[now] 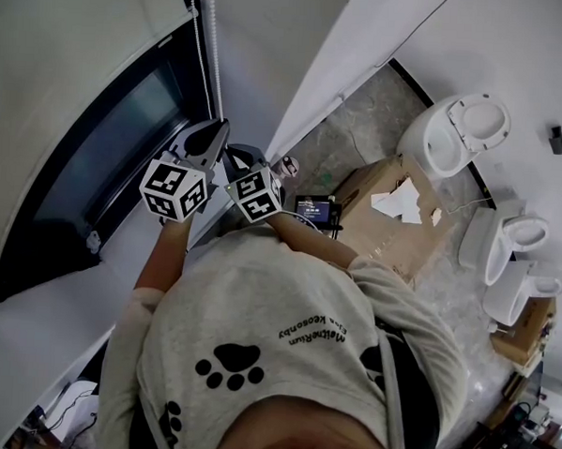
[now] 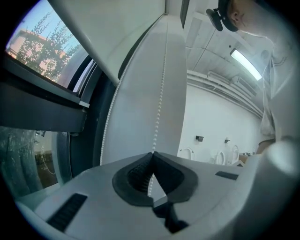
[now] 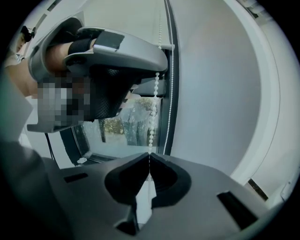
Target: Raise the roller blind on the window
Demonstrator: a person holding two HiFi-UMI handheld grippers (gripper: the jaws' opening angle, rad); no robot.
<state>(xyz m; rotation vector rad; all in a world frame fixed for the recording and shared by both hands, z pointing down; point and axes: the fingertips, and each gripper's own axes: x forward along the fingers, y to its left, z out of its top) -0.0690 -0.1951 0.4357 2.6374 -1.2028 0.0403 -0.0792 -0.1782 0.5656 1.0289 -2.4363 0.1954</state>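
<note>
Jaws of left gripper (image 2: 152,154) are closed together on the bead chain (image 2: 161,93). Right gripper (image 3: 150,157) is likewise clamped on the same strand, at six o'clock of the left. Roller blind (image 1: 66,29) hangs at ten o'clock of both, over the upper window (image 1: 106,153). Blind's top is cut off, and the chain below the jaws is hidden.

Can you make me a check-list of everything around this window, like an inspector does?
Surface: white window ledge, beside the person's arm.
Job's things: white roller blind covers the window's top part; white bead chain hangs beside it.
Clutter: brown cardboard box on the floor, white paper scraps on top.
Grippers: left gripper above right gripper, both jaws shut on the chain.
Cables: thin dark wires, bottom left corner.
Surroundings: white toilet bowls along the wall.
</note>
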